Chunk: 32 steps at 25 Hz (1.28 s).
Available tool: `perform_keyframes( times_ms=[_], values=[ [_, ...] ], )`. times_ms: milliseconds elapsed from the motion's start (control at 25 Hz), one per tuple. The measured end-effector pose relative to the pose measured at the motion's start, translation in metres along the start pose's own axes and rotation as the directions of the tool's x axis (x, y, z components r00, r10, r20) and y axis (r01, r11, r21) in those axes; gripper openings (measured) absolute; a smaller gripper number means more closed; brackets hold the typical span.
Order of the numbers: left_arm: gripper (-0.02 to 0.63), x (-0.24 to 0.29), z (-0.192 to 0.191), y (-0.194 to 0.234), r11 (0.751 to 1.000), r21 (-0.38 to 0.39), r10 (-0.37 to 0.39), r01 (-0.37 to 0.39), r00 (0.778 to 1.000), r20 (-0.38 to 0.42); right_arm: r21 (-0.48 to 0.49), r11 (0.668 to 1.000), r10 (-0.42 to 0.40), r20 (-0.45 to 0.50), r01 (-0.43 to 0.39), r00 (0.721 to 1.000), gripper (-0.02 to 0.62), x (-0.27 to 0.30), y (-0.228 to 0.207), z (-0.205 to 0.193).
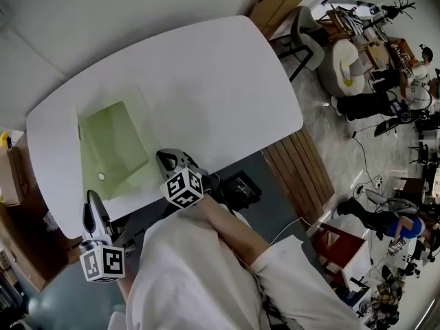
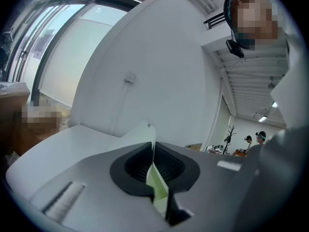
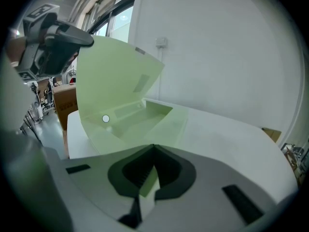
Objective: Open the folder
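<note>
1. Head view: translucent green folder [image 1: 113, 146] on the near left part of the white counter [image 1: 206, 81], close to the near edge. Left gripper [image 1: 90, 199] at the counter's near left edge, just beside the folder's near left corner. Right gripper [image 1: 165, 158] at the folder's near right corner. Marker cubes of both turned back toward the white sleeves. Cardboard box [image 1: 278, 9] past the counter's far end. Grip of either gripper not readable from up here.

2. Left gripper view: jaws almost together, pinched on a thin green sheet of the folder [image 2: 155, 185], seen edge-on between the ribbed pads and rising past the tips to a pale corner. White counter [image 2: 72, 139] beyond, to the left.

3. Right gripper view: jaws closed on the near edge of the folder's lower sheet [image 3: 147, 178], flat on the counter [image 3: 231, 139]. Folder partly open: cover [image 3: 113, 76] lifted and curved upward at left, its top edge nipped by the left gripper [image 3: 86, 38]. Small white round snap button [image 3: 105, 119] on the inner face, low at left. Cardboard box [image 3: 65, 103] beyond the counter's left edge.
</note>
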<state>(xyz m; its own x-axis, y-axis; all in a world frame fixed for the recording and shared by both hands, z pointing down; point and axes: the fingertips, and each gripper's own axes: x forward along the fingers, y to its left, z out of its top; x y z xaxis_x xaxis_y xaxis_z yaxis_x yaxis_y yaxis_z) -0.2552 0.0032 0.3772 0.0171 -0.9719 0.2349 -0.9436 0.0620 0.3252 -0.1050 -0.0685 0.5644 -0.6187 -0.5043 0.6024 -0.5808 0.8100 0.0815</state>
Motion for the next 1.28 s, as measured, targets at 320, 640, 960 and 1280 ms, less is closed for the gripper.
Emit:
perform_keyframes(
  times_ms=[320, 640, 960, 1280],
  values=[
    [0.017, -0.007, 0.002, 0.011, 0.999, -0.037, 0.034, -0.033, 0.999, 0.03, -0.013, 1.0, -0.006, -0.002, 0.006, 1.0, 0.008, -0.001, -0.004, -0.003],
    [0.015, -0.021, 0.01, 0.03, 0.995, -0.044, 0.091, -0.088, 0.994, 0.056, -0.014, 1.0, -0.011, 0.004, 0.011, 1.0, 0.008, -0.004, -0.002, -0.002],
    [0.011, -0.044, 0.015, 0.068, 0.982, -0.05, 0.186, -0.182, 0.978, 0.092, -0.022, 1.0, -0.016, 0.005, 0.016, 1.0, 0.008, -0.004, 0.0, 0.0],
    [0.011, -0.054, 0.013, 0.095, 0.966, -0.062, 0.256, -0.25, 0.96, 0.111, -0.024, 0.999, -0.023, 0.004, 0.023, 1.0, 0.008, -0.002, -0.002, -0.003]
  ],
)
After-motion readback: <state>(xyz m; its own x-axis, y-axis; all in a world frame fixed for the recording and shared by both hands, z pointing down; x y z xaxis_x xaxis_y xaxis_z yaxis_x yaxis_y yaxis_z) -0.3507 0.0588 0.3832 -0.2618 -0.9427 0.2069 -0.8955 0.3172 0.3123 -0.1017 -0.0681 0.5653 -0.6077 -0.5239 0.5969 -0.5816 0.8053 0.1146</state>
